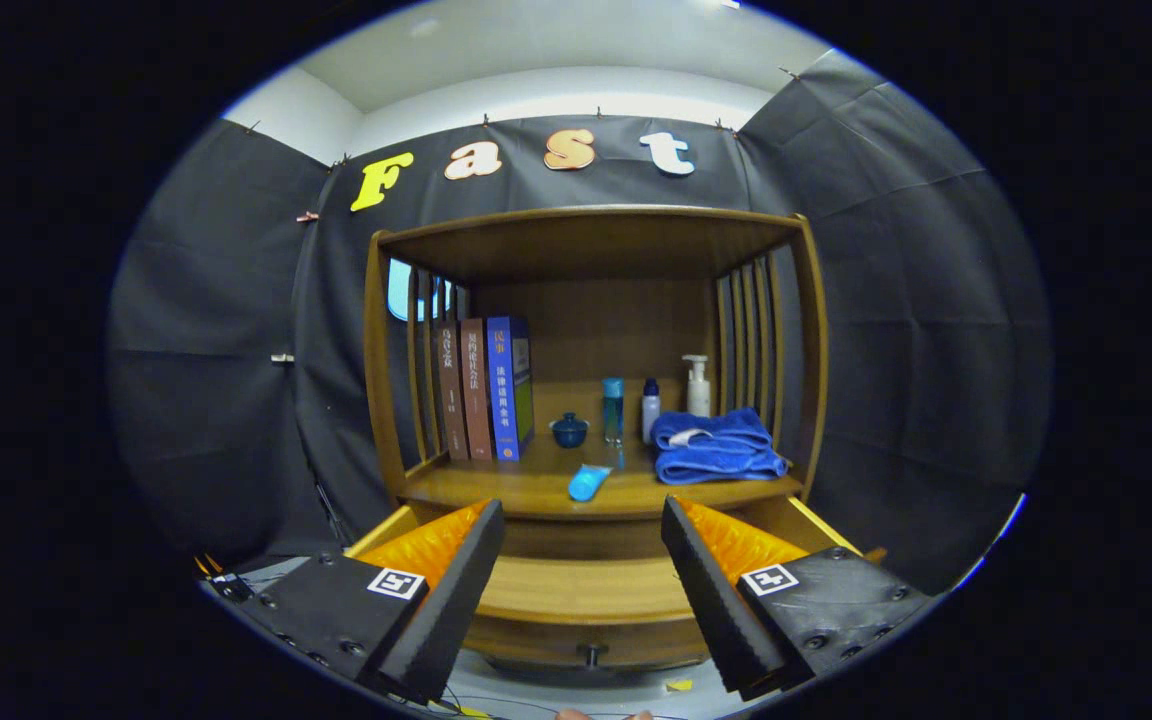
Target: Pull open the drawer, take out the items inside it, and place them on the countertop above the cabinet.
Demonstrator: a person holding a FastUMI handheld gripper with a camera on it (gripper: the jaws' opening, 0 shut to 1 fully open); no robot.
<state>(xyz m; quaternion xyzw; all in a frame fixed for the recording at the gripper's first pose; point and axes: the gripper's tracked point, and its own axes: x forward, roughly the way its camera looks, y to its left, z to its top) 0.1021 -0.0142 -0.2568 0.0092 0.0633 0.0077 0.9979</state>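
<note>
- Gripper [582, 530]: fingers apart, empty, poised over open drawer [586, 590].
- Risk: countertop [536, 487] crowded w/ tube [588, 483], towel [716, 445]; careless placement could knock them.

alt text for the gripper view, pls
The gripper is open and holds nothing, its fingers spread above the pulled-open drawer of a wooden cabinet. Beyond them, on the countertop, lie a blue tube and a folded blue towel, with books and bottles behind.

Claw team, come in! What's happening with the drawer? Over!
Claw open, holding nothing. Drawer pulled out just ahead of the fingers, knob facing us. Blue tube lies on the countertop. Nothing in the way.
</note>
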